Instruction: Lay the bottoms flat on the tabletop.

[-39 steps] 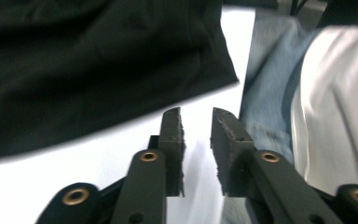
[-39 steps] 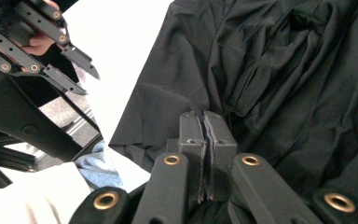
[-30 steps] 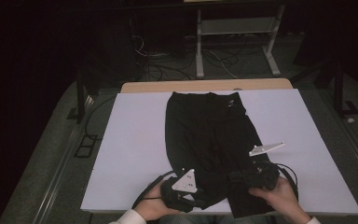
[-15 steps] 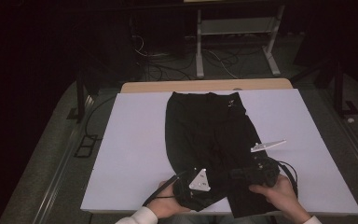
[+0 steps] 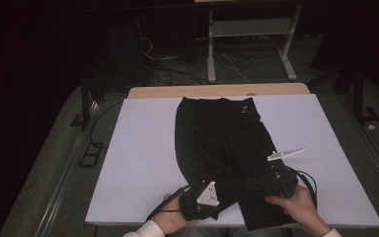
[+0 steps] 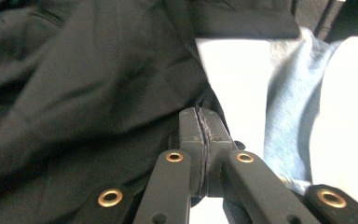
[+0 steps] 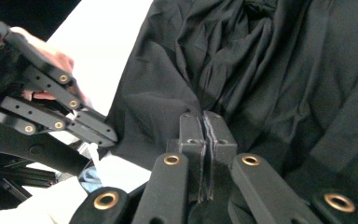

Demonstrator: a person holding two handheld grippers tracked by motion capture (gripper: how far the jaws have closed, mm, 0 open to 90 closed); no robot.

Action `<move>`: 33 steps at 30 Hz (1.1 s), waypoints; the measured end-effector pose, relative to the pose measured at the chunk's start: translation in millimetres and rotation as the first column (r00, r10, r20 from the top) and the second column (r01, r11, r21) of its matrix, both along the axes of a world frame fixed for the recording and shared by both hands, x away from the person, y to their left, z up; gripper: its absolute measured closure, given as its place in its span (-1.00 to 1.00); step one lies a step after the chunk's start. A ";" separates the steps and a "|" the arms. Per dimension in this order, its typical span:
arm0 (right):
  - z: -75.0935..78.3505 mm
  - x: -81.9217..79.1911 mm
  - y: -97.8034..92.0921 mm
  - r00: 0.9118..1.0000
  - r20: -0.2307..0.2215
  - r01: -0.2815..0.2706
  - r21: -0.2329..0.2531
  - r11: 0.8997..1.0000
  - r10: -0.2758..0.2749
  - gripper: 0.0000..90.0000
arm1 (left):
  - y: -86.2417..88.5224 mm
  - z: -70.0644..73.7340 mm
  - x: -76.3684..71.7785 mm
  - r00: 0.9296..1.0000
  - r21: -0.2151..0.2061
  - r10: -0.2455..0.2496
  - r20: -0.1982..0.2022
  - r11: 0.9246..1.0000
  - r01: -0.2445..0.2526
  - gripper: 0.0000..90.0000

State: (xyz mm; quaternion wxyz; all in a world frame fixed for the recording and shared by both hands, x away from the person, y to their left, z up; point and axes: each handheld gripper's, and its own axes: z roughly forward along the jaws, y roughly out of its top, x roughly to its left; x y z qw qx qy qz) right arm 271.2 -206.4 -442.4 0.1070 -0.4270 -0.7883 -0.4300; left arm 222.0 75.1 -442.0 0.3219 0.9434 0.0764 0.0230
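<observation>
The black trousers [image 5: 222, 148] lie flat along the white counter [image 5: 138, 148], waistband at the far end and the leg ends at the near edge, right under both tongs. The left tongs [image 6: 200, 126] are pinched together on one leg hem and the right tongs [image 7: 204, 126] are pinched together on the cloth of the other leg just beside them. So the grasp looks done, while a fold of the legs up toward the waistband, if that is the aim, is not yet made.

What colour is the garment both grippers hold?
Black garment, plain; clearest in the high view.
</observation>
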 end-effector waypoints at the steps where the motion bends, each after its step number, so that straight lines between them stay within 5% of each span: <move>1: -0.3 -0.1 -0.9 1.000 -0.003 0.002 -0.002 1.000 -0.002 0.91 | 2.9 0.7 -1.9 1.000 0.004 -0.004 -0.003 1.000 0.004 0.96; 12: -3.2 -4.1 5.0 0.996 -0.068 -0.056 0.016 0.998 0.057 0.91 | 41.3 12.2 -11.1 1.000 0.011 -0.023 -0.005 1.000 0.023 0.98; 23: -5.0 -21.0 55.7 0.965 -0.103 -0.240 0.015 0.971 0.240 0.91 | 99.0 30.2 -11.9 1.000 0.056 0.007 0.003 0.998 -0.007 0.98; 33: -6.4 -19.6 86.4 0.951 -0.113 -0.284 0.042 0.958 0.287 0.91 | 126.0 37.3 -8.0 0.999 0.085 0.033 0.027 0.996 -0.035 0.98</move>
